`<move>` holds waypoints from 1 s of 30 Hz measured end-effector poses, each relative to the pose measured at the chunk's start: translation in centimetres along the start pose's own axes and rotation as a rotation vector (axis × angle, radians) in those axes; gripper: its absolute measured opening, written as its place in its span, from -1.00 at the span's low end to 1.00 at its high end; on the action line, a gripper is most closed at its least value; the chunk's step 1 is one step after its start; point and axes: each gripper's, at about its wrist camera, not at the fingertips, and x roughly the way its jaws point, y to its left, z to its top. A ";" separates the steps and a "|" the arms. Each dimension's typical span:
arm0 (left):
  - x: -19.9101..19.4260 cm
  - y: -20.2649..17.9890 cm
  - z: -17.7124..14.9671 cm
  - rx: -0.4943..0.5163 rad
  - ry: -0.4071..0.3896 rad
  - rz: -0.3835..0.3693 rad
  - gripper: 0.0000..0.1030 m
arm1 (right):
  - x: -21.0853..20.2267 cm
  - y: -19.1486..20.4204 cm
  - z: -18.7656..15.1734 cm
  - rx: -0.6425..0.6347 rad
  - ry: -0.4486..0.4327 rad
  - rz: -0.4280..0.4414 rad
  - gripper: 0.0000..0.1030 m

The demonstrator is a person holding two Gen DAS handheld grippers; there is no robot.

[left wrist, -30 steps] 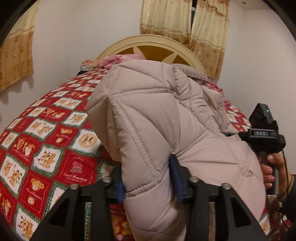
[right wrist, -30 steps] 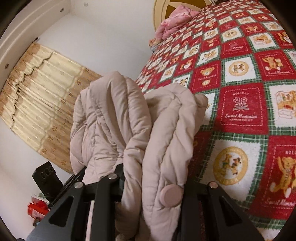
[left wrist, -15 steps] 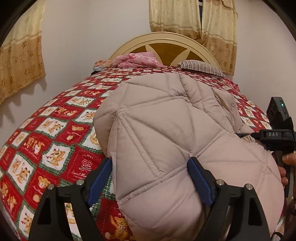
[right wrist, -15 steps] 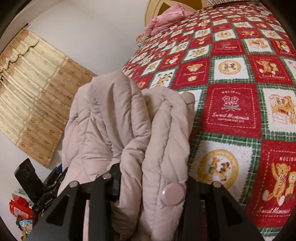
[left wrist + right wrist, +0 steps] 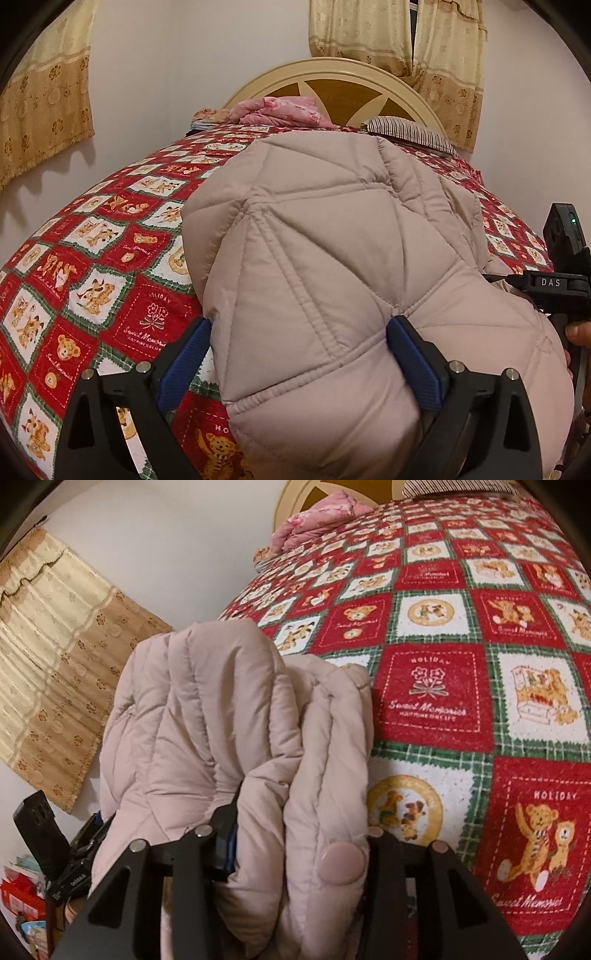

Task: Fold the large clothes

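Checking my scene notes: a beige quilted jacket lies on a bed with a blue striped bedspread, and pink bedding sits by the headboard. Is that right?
Not quite: the bedspread is red, green and white patchwork with teddy bears, not blue striped, as the right wrist view shows. The beige quilted jacket does lie on it, and pink bedding sits by the headboard.

jacket lies on the bedspread, pillows behind it.
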 end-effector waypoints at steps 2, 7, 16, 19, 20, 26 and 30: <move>0.0 0.0 -0.1 0.008 -0.004 0.006 0.90 | 0.0 0.0 0.0 -0.005 -0.003 -0.013 -0.16; 0.3 0.2 -0.3 -0.008 -0.001 0.001 0.94 | 0.5 0.1 -0.1 0.007 0.004 -0.042 -0.03; 0.2 -0.1 -0.7 -0.015 -0.011 0.031 0.98 | 0.5 2.1 -0.7 -0.073 -0.040 -0.207 0.08; 0.0 -0.3 -0.7 -0.009 -0.017 0.050 0.98 | 0.5 3.4 -0.9 -0.130 -0.059 -0.304 0.15; 0.0 -0.4 -0.7 -0.008 -0.019 0.055 0.98 | 0.5 3.6 -0.9 -0.141 -0.060 -0.324 0.18; -0.4 -0.5 -0.5 -0.006 -0.021 0.073 0.98 | 0.9 2.8 -0.2 -0.114 -0.034 -0.352 0.37; -2.0 -0.8 0.1 0.008 -0.016 0.097 0.97 | -0.3 3.3 -0.2 -0.122 -0.065 -0.353 0.42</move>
